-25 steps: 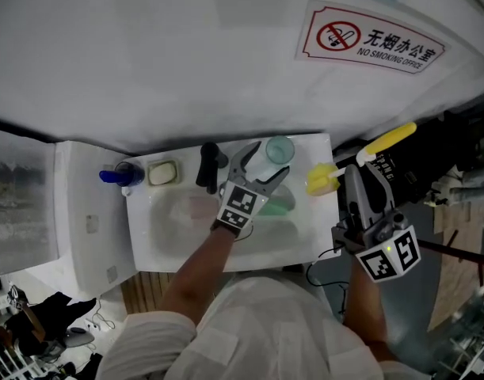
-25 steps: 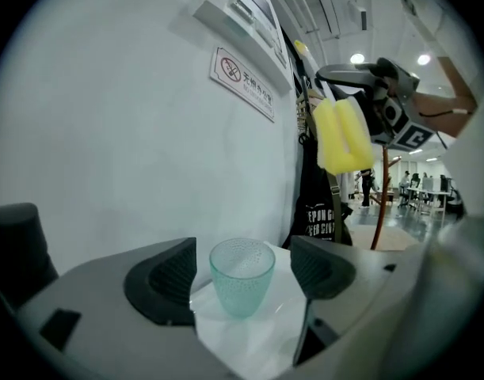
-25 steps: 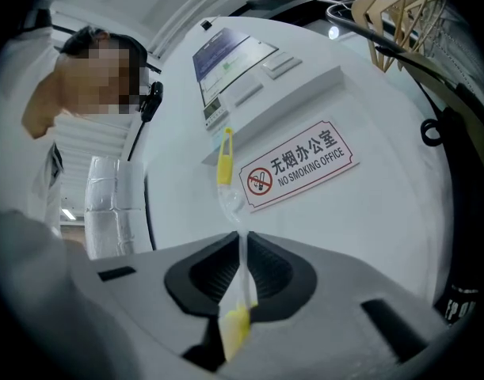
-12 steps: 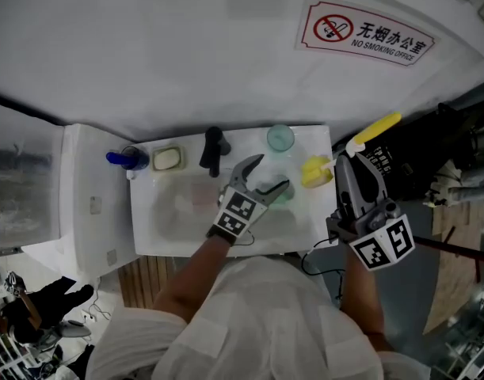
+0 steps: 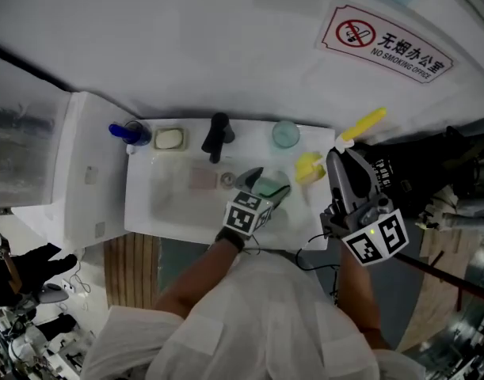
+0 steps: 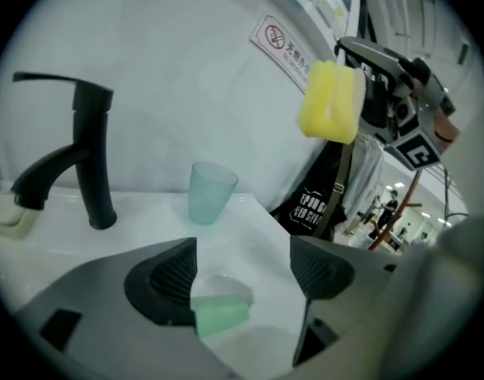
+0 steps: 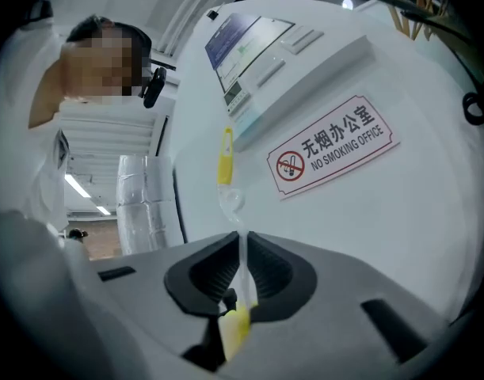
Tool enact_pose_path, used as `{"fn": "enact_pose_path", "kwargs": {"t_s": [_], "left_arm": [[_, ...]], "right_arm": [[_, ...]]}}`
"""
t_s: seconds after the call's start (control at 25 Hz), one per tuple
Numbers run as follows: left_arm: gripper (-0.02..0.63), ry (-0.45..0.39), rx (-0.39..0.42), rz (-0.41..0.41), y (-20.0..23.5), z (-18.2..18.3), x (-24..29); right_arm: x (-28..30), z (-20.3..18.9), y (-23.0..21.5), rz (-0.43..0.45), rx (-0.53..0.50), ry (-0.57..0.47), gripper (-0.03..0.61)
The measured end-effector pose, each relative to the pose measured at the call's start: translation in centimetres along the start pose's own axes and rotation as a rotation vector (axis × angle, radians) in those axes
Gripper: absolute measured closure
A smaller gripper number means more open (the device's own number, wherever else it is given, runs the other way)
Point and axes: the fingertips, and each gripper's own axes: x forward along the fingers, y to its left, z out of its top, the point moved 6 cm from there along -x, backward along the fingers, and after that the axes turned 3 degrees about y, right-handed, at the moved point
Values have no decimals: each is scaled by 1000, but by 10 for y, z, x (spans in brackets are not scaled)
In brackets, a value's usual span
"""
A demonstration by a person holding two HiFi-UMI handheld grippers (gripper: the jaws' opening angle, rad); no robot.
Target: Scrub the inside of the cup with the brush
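Observation:
A pale green cup [image 5: 270, 187] lies on its side in the white sink [image 5: 158, 212]. My left gripper [image 5: 264, 183] hangs open over it; in the left gripper view the green cup [image 6: 220, 305] sits between the spread jaws, close to the left one. A second, translucent teal cup [image 5: 286, 134] [image 6: 210, 192] stands upright on the sink's back rim. At the sink's right end my right gripper [image 5: 342, 171] [image 7: 243, 279] is shut on the thin handle of the brush, with the yellow sponge head [image 5: 309, 167] [image 6: 330, 101] held in the air and the yellow handle end [image 7: 225, 161] pointing away.
A black faucet [image 5: 219, 135] [image 6: 91, 157] stands at the middle of the sink's back rim. To its left are a soap dish [image 5: 169, 138] and a blue object [image 5: 129, 133]. A no-smoking sign [image 5: 386, 42] hangs on the white wall behind.
My left gripper has dropped lower into the basin, and its jaws now straddle the green cup. The right gripper with the brush has stayed at the sink's right end.

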Motion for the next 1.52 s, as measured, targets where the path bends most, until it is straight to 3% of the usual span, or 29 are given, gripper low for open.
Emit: {"fn": "enact_pose_path", "kwargs": {"t_s": [0.16, 0.28, 0.44, 0.68, 1.04, 1.08, 1.16, 1.32, 1.52], "left_arm": [[252, 15, -82, 114, 9, -12, 6], [250, 86, -108, 193, 16, -31, 14], [250, 167, -154, 227, 30, -56, 37], [251, 328, -230, 97, 43, -85, 64], [252, 479, -300, -61, 57, -114, 80], [253, 485, -300, -73, 56, -116, 80], [349, 473, -294, -90, 56, -115, 79], [412, 440, -248, -108, 51, -108, 75], [534, 419, -73, -84, 42, -92, 64]], "right_arm": [[14, -3, -3, 89, -17, 39, 546], [20, -7, -6, 151, -21, 71, 546], [24, -17, -11, 201, -16, 109, 546], [25, -28, -13, 235, -17, 141, 546], [22, -33, -18, 207, -15, 151, 546], [21, -33, -18, 202, -14, 152, 546], [20, -34, -17, 194, -12, 153, 546], [20, -35, -13, 185, -9, 152, 546], [21, -35, -9, 180, -8, 148, 546]]}}
